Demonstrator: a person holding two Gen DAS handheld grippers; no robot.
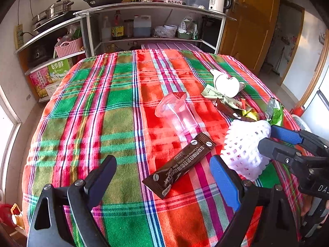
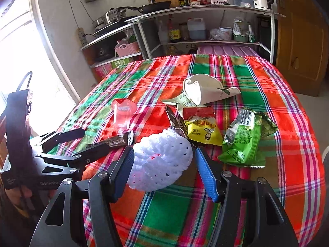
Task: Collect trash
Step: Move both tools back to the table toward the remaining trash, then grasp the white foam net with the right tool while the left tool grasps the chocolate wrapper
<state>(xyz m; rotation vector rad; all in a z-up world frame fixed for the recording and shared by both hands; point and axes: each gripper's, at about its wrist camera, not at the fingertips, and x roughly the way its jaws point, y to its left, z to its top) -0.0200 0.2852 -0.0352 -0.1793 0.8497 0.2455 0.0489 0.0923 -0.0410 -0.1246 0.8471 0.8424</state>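
Trash lies on a plaid tablecloth [image 1: 115, 107]. A white foam fruit net [image 2: 160, 160] lies between the fingers of my right gripper [image 2: 163, 160], which is open around it; the net also shows in the left wrist view [image 1: 244, 148]. My left gripper [image 1: 162, 168] is open and empty, with a brown coffee sachet [image 1: 181, 164] lying between its fingers. A clear plastic cup [image 1: 176, 113] lies on its side beyond. A crushed white paper cup [image 2: 203, 90], a yellow snack packet [image 2: 203, 131] and a green snack bag [image 2: 244, 138] lie further right.
Metal shelves [image 1: 152, 10] with a pan, pots, bottles and a kettle [image 1: 220, 0] stand behind the table. A wooden door [image 1: 253, 20] is at the right. A window is at the left [image 2: 18, 41]. The table edge drops off at the left and the front.
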